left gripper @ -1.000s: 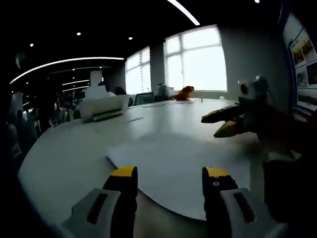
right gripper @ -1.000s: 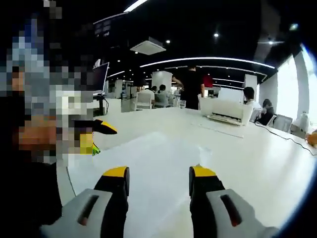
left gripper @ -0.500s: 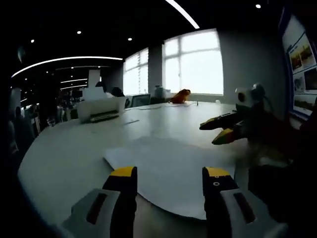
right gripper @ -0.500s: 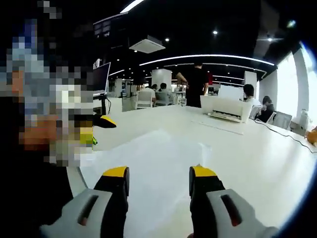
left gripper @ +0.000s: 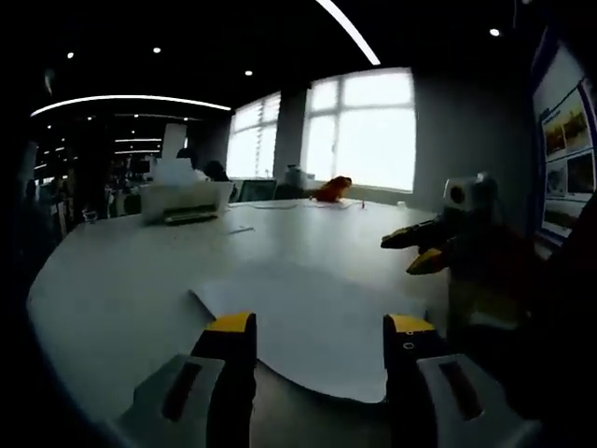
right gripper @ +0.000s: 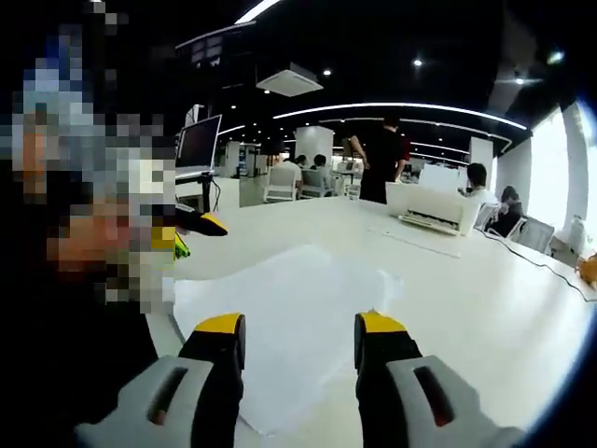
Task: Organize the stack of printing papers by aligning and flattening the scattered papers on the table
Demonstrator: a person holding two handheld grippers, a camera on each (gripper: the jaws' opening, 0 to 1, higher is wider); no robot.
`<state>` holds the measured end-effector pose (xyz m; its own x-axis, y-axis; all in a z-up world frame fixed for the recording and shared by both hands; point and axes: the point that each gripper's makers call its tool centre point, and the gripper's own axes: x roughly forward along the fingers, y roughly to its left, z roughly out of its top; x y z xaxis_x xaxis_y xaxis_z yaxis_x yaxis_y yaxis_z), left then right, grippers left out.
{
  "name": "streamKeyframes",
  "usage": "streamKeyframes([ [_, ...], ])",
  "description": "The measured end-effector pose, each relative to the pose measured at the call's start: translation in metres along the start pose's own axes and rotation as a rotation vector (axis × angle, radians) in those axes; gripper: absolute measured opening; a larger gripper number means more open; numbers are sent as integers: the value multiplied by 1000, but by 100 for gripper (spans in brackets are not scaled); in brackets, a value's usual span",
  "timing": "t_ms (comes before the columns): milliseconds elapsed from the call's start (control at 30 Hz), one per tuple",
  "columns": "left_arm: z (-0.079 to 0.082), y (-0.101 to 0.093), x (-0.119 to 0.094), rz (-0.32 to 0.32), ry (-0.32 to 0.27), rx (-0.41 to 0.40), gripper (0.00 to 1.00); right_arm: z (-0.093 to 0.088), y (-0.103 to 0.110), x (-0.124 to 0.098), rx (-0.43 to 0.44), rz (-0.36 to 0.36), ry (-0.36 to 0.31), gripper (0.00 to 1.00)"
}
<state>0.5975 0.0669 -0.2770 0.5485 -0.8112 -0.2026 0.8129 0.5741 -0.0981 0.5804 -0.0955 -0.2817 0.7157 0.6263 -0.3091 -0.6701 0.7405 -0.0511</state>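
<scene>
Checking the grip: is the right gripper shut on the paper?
No, the right gripper has its jaws spread wide above the paper, with nothing between them.

Papers' [right gripper: 280,317] near edge behind claws

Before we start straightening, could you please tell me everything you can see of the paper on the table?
The paper is white, thin sheets lying flat on the pale table. The outline is uneven, so the sheets look loosely overlapped rather than squared. One corner points toward the near table edge. Neither gripper touches it; both hover open just short of it.
</scene>
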Motion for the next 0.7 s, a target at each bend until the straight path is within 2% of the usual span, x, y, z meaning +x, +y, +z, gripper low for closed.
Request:
streamKeyframes([
  [500,9,2,-19,2,-29,-4,57,-3,-11,-24,15,-17,8,41],
  [700,11,4,-27,9,-26,3,56,-3,-9,-30,17,-15,6,41],
])
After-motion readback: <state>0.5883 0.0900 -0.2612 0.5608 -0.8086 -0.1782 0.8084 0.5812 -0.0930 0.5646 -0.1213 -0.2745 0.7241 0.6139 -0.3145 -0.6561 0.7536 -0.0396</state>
